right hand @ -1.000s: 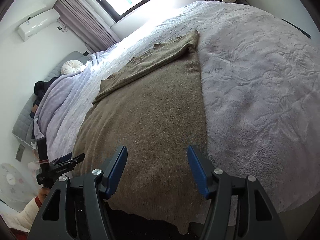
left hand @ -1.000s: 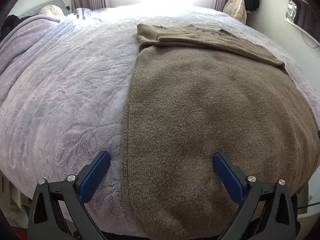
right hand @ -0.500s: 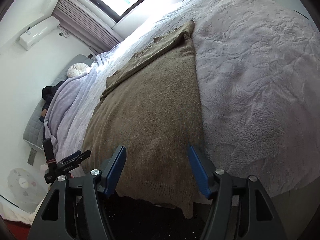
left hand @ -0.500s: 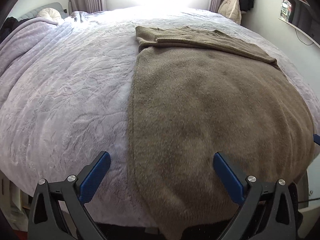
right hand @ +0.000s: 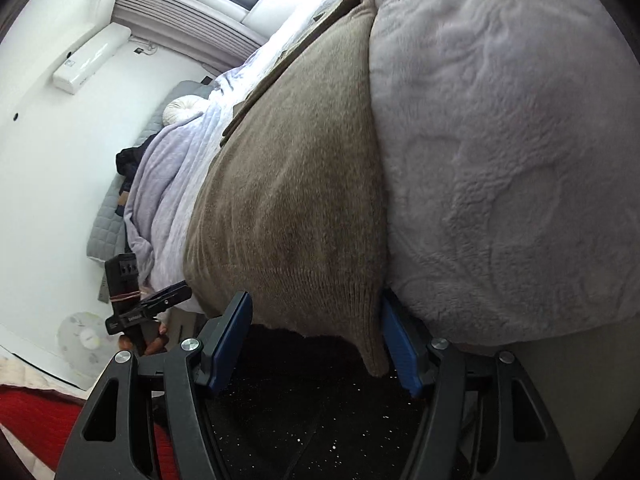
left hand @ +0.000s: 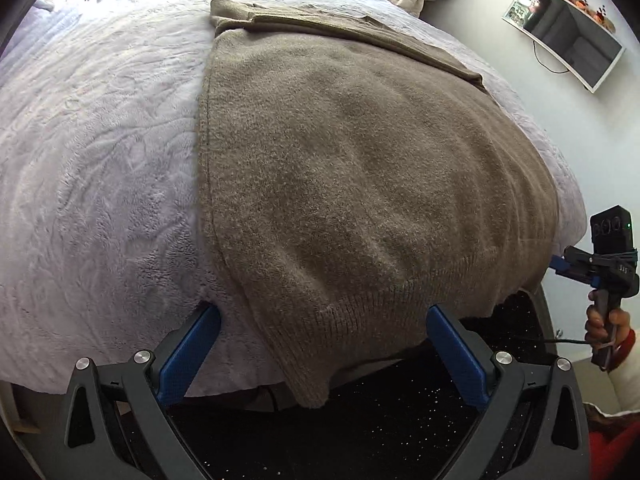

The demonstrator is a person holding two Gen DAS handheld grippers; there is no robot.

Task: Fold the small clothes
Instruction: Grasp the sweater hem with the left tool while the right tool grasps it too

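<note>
An olive-brown knit sweater (left hand: 360, 168) lies flat on the bed, sleeves folded across its far end, its ribbed hem hanging over the near bed edge. It also shows in the right wrist view (right hand: 296, 184). My left gripper (left hand: 324, 344) is open, its blue fingers either side of the hem's left corner. My right gripper (right hand: 316, 336) is open, its fingers either side of the hem's right corner, at the bed edge. The right gripper also shows in the left wrist view (left hand: 560, 264), and the left gripper in the right wrist view (right hand: 176, 296).
The bed is covered with a pale lilac plush blanket (left hand: 92, 168). A dark speckled floor (left hand: 380, 420) lies below the bed edge. A wall screen (left hand: 568, 32) hangs at right. A fan (right hand: 80, 340), an air conditioner (right hand: 92, 60) and a round pillow (right hand: 184, 106) are at left.
Both grippers have dropped and moved in toward the near bed edge, so the sweater's hem corners now sit between their open fingers. The sweater has not moved.
</note>
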